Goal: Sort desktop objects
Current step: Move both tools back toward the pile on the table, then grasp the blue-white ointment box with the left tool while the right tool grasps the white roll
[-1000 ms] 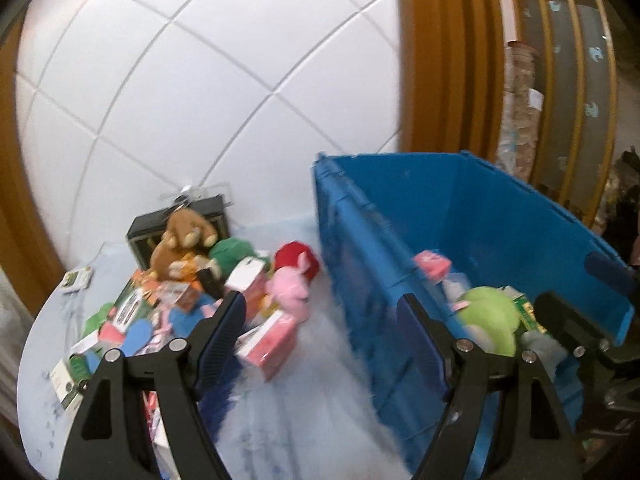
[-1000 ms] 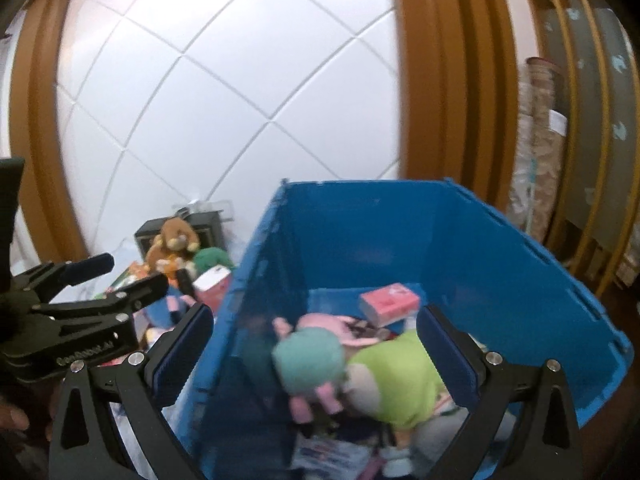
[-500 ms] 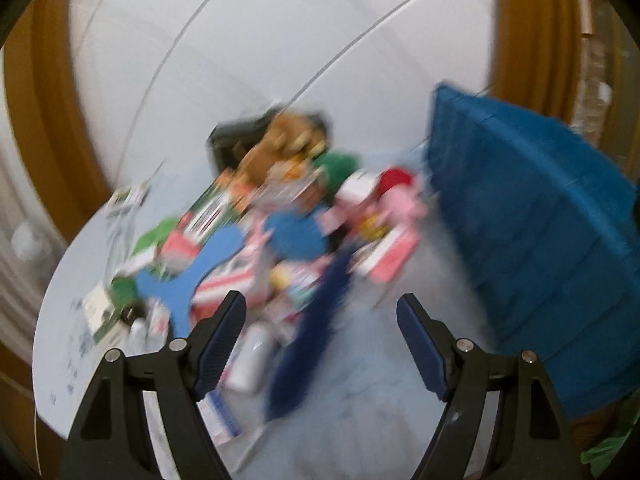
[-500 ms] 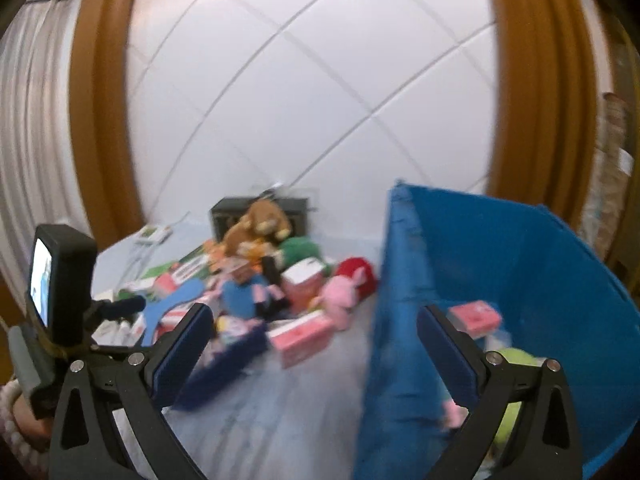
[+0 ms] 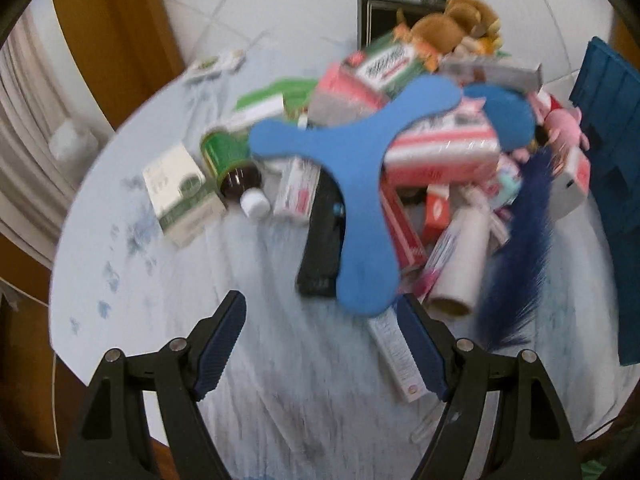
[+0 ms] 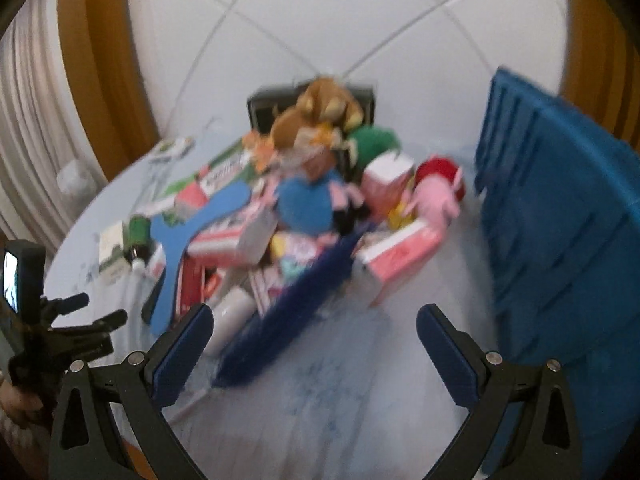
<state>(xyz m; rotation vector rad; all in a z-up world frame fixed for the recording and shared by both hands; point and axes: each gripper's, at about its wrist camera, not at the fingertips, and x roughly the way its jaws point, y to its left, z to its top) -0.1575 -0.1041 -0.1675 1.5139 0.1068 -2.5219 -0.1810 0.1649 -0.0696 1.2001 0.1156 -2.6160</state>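
A pile of objects lies on the round pale table (image 5: 132, 280). On top is a blue three-armed boomerang (image 5: 352, 160), with pink and red boxes (image 5: 440, 152), a black remote (image 5: 322, 240), a white tube (image 5: 456, 264), a dark blue feather (image 5: 516, 256) and a brown plush (image 5: 452, 28). My left gripper (image 5: 322, 344) is open and empty, just in front of the boomerang's near arm. My right gripper (image 6: 316, 344) is open and empty above the table, near the feather (image 6: 292, 300). The blue bin (image 6: 560, 248) stands at the right.
A green-labelled brown bottle (image 5: 236, 168) and a white-green box (image 5: 180, 196) lie left of the pile. A black box (image 6: 264, 108) stands behind the plush. The left gripper's handle (image 6: 48, 336) shows at the right wrist view's left edge. Tiled wall behind.
Both grippers have swung left, away from the blue bin, and dropped toward the pile on the table. The left one now faces the boomerang closely. Both stay open.
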